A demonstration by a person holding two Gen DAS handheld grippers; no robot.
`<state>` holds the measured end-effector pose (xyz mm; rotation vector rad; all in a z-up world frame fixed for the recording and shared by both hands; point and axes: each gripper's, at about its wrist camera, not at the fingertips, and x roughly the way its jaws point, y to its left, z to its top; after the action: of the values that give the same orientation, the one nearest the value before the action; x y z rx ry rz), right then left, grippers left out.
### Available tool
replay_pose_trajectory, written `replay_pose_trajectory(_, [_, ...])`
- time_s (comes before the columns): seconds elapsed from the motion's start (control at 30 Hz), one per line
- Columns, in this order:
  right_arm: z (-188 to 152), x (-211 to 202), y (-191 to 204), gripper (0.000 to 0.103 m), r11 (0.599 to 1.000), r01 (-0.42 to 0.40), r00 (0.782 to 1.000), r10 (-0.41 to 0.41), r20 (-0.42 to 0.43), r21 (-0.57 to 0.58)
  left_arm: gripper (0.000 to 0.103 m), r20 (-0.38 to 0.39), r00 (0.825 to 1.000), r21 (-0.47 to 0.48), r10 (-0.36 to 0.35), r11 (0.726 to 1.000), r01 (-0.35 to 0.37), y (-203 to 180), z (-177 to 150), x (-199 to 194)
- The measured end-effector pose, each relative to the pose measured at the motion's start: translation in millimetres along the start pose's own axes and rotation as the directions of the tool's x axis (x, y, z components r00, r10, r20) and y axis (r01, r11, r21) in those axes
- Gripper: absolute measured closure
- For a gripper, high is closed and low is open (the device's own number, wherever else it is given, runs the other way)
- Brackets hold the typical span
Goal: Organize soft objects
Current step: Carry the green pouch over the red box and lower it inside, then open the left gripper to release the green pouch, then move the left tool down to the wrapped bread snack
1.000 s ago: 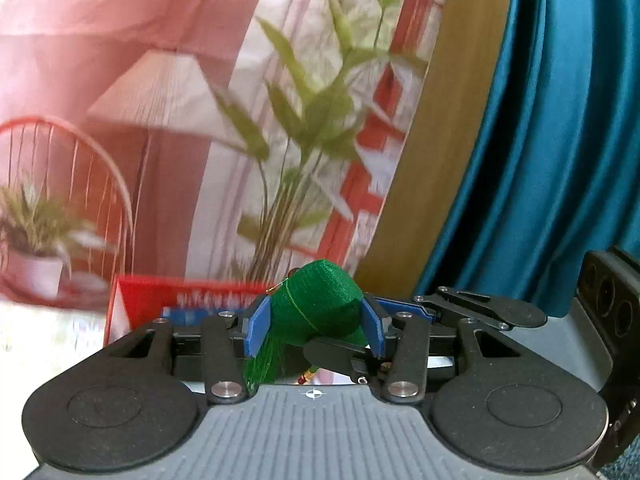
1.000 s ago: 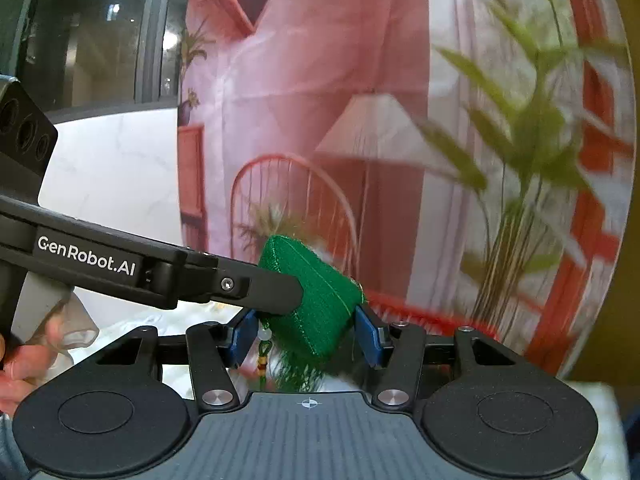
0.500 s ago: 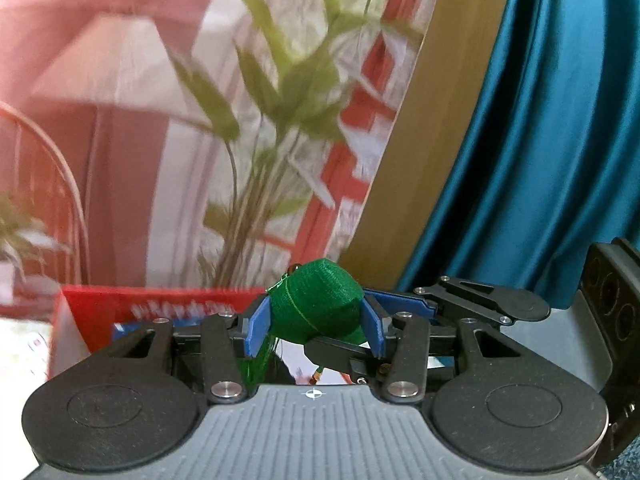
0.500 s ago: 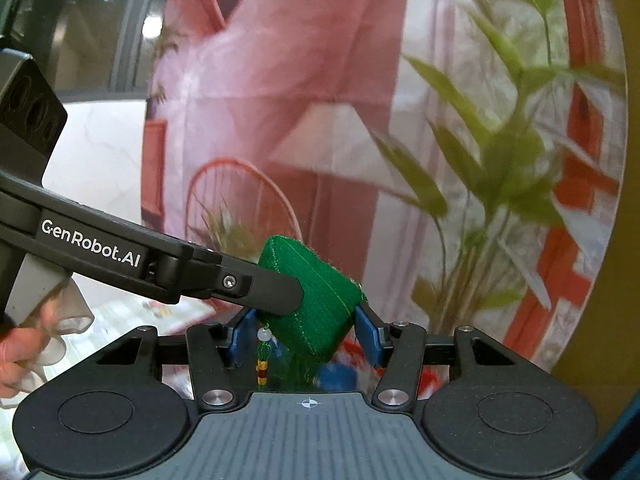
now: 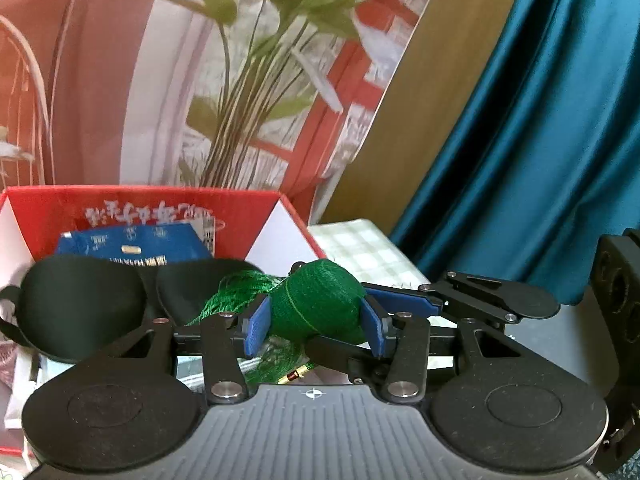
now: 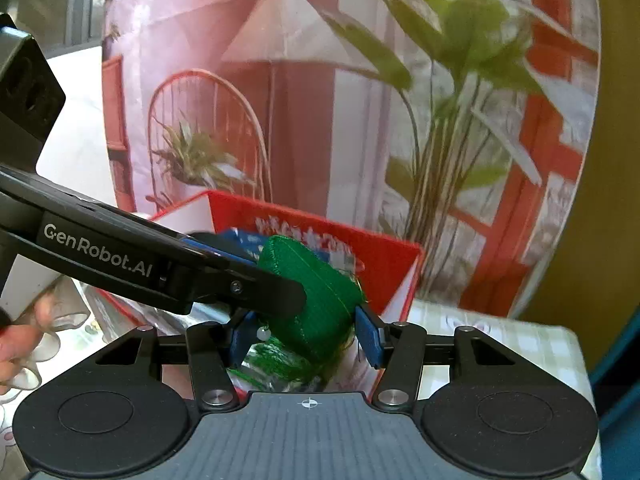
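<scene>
Sachet (image 5: pixel 320 304) | held by both grippers | lowered toward red box (image 5: pixel 168 200)

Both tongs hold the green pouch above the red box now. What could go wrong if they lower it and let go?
1. Both the left tongs and right tongs clamp the same green stuffed pouch; uneven release could drag it sideways.
2. Its tassel hangs by the blue pads and may snag.
3. The black eye mask already lies in the red box, so the pouch may land on it.
</scene>
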<state>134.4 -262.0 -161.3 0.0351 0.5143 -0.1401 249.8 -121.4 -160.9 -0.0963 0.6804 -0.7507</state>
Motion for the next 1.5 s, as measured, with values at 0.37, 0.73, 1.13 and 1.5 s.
replay_pose_trajectory(0.37, [-12.8, 4.6, 0.4, 0.051, 1.000, 0.014, 0.999, -0.013, -0.033, 0.026, 0.051, -0.024, 0.996, 0.033, 0.087, 0.996, -0.086, -1.6, -2.6, -0.3])
replay_pose_trajectory(0.73, [-17.8, -21.2, 5.2, 0.043, 1.000, -0.007, 1.000, 0.007, -0.006, 0.027, 0.040, -0.006, 0.982, 0.075, 0.189, 0.979, -0.189, -12.2, -12.4, -33.0])
replay_pose_trajectory(1.13, [-88.0, -74.1, 15.9, 0.040, 0.998, -0.042, 0.996, 0.046, -0.076, 0.057, 0.033, -0.056, 0.977, 0.009, 0.207, 0.978, -0.207, -15.0, -88.0, -71.9])
replay_pose_trajectory(1.5, [-154.1, -63.4, 12.0, 0.038, 0.960, -0.069, 0.969, 0.129, -0.211, 0.270, 0.033, -0.204, 0.976, -0.126, 0.077, 0.987, -0.104, -6.4, -148.1, -38.4])
